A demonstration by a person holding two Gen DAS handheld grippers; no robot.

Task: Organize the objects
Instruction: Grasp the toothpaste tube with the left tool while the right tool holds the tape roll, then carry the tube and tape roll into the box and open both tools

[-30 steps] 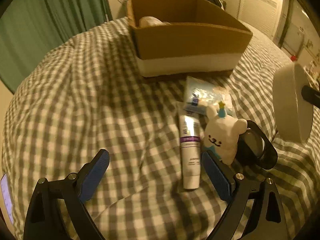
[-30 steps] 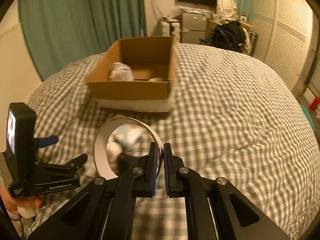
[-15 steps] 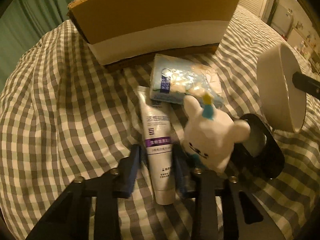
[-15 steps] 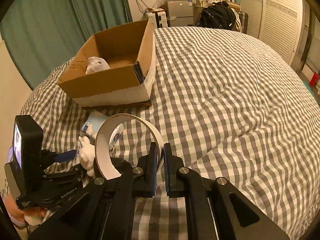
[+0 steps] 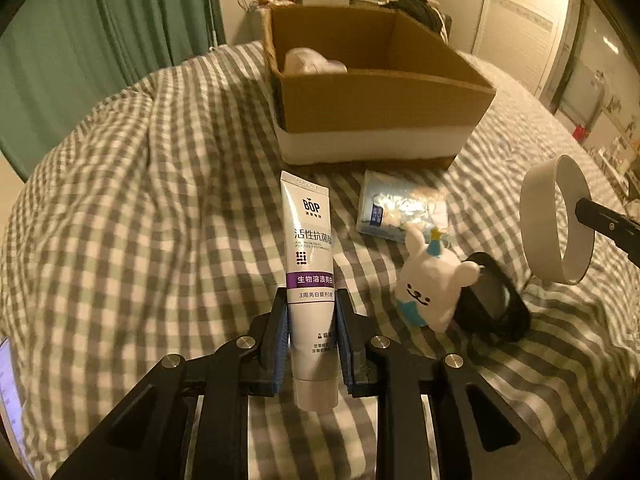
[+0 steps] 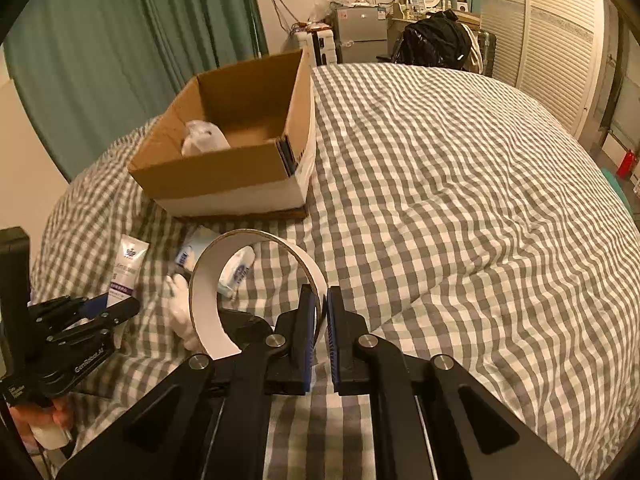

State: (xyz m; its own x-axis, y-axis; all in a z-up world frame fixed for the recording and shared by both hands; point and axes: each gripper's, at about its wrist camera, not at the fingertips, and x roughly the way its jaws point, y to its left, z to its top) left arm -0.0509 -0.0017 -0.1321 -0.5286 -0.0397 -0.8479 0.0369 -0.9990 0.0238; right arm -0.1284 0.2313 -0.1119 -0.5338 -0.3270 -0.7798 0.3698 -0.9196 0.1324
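Soft plastic tube (image 5: pixel 311 280): your left hand-held gripper (image 5: pixel 311 340) clamps it near the cap; squeeze lightly. Your right hand-held gripper (image 6: pixel 319 340) pinches the stiff ring (image 6: pixel 256 280); box (image 5: pixel 372 92) ahead.

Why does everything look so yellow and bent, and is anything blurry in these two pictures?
Left wrist view: warm, dim room light tints everything yellow; the fisheye lens bulges the checked bedspread and darkens the corners; the toothpaste tube in the left gripper is sharp, the foil packet smeared. Right wrist view: same tint and curving; the white ring in the right gripper is crisp, the cardboard box softer.
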